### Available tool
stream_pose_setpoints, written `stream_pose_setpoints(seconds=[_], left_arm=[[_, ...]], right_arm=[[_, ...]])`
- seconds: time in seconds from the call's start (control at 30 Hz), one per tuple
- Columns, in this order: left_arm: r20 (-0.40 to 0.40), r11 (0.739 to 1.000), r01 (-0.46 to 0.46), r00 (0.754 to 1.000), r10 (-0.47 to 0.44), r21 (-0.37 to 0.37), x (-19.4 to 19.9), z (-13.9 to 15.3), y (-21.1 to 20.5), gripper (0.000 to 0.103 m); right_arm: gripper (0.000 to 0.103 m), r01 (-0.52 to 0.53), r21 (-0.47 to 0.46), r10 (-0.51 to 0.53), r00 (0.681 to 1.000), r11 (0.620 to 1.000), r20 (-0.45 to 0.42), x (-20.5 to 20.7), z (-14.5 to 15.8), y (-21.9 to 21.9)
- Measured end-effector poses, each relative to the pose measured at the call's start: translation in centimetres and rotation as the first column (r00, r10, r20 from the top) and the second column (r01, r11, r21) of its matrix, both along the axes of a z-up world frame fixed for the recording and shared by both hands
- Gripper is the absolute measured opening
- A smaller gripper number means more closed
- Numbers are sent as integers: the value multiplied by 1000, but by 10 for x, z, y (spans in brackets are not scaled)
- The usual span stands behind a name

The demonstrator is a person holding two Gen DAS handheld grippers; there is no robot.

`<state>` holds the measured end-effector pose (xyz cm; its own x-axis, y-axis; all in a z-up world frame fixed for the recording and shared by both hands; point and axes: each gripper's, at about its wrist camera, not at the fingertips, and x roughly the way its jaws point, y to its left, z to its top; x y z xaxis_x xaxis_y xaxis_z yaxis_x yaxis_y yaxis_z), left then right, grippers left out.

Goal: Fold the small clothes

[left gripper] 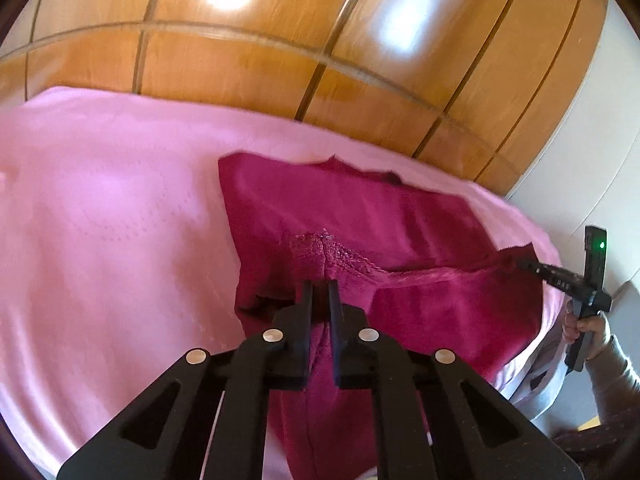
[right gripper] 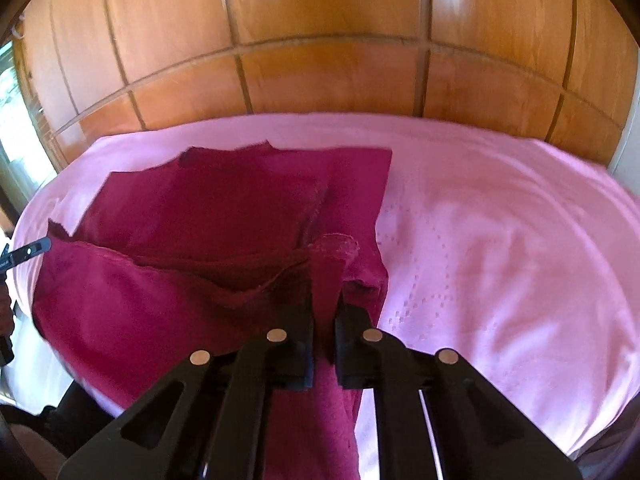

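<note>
A dark magenta garment point(left gripper: 360, 216) lies spread on a pink sheet point(left gripper: 100, 220). My left gripper point(left gripper: 320, 286) is shut on the garment's near edge, with cloth hanging between the fingers. The other gripper point(left gripper: 532, 266) shows at the far right of the left wrist view, pinching another corner and held by a hand. In the right wrist view the garment point(right gripper: 200, 208) fills the left half. My right gripper point(right gripper: 325, 292) is shut on a lifted fold of it. The left gripper's tip point(right gripper: 36, 249) pinches the far left corner. The held edge is raised above the rest.
The pink sheet point(right gripper: 500, 220) covers a bed. Wooden panelled wardrobe doors point(left gripper: 280, 52) stand behind it and also fill the back of the right wrist view point(right gripper: 320, 40). A white wall point(left gripper: 600, 160) is at the right. A bright window point(right gripper: 12, 112) is at the left.
</note>
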<state>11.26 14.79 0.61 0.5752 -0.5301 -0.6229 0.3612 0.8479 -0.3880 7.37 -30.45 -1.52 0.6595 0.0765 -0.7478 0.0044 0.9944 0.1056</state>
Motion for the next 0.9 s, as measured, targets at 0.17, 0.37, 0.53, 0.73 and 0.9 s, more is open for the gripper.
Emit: stream_pose_setpoints(seconds=[0.17,0.37,0.53,0.73,0.9], left_arm=[[68,997,-52,996,56,-61,-16,28,16,5],[168,990,-95,979,112,-106,3,68,21,5],[174,985,-155,971,166,-71,55,73,9,5],[98,978,-207,974,205,13,127,43,-11,5],[12,967,-239,971,239,85,171,8,-24,5]], right_arm=[[6,3,30,-6,997,1000,81,-16,41,-7],[6,30,73,-44,979,997,199,11,77,-20],[6,63,90,-80,975,994,205,71,69,-25],[6,171,105,-182,978,980,106,147,21,-46],[6,220,80,-219,976,972,-22,192,-38,-58]])
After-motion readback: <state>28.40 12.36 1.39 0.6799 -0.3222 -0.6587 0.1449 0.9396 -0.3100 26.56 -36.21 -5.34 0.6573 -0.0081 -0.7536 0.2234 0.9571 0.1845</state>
